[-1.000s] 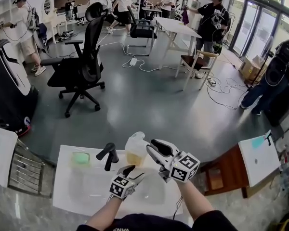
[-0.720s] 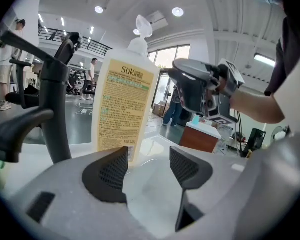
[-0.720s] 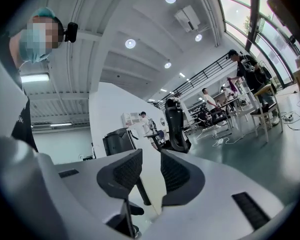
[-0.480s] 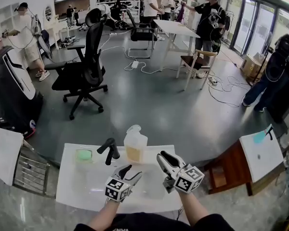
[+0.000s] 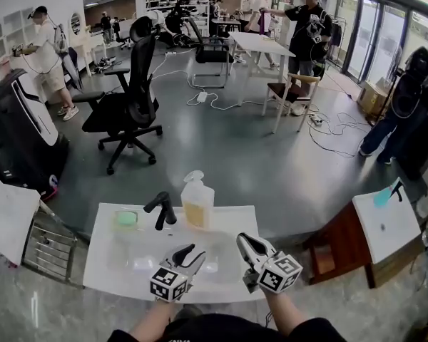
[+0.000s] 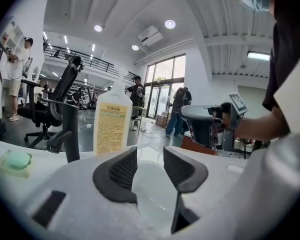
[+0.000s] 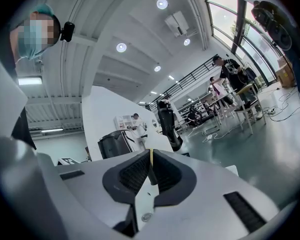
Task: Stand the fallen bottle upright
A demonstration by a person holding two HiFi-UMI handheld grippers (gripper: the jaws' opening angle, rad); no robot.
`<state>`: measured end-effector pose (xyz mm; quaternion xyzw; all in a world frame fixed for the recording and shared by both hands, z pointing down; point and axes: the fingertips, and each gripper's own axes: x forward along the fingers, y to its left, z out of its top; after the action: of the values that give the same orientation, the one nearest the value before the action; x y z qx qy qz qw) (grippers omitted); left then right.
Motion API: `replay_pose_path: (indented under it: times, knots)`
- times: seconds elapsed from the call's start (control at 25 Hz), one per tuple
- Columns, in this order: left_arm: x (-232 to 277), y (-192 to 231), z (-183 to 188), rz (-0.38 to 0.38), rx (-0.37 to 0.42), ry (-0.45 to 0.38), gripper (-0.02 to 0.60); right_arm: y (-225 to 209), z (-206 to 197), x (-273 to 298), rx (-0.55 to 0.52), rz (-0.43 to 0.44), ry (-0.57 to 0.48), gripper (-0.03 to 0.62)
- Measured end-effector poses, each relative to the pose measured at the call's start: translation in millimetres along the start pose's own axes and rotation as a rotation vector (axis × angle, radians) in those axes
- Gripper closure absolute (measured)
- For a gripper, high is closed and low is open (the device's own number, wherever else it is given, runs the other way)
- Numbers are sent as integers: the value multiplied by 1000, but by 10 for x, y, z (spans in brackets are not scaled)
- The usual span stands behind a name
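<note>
A: Both grippers now sit back near the counter's (image 5: pixel 100 262) near edge, well clear of the bottle (image 5: pixel 197 201). A second ago the right gripper (image 5: pixel 246 242) was right up against it.

B: Bottle position?

A: Upright at the far edge of the counter, just right of the black faucet (image 5: pixel 161 209), cap on top. The left gripper view shows its label facing the near edge. Nothing touches it.

B: Left gripper (image 5: pixel 195 254)?

A: It hangs over the basin (image 5: pixel 150 255). Its fingers (image 6: pixel 122 171) are apart, have just been closing, and have nothing between them.

B: Right?

A: Its fingers (image 7: pixel 135 174) have just been closing and are now together, with only a thin slit left and nothing held.

B: Anything else on the counter?

A: Green soap (image 5: pixel 126 219) at the far left corner, left of the faucet.
</note>
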<state>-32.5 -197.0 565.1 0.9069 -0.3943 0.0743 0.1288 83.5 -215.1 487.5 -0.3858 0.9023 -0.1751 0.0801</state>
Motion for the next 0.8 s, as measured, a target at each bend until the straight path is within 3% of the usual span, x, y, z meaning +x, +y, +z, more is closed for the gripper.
replay_pose_path:
  times: [0.36, 0.8]
  knots:
    - [-399, -352, 47, 56, 31, -62, 521, 220, -219, -423, 8, 9, 32, 589]
    - [-675, -726, 17, 81, 62, -77, 552, 372, -461, -806, -1, 15, 74, 591]
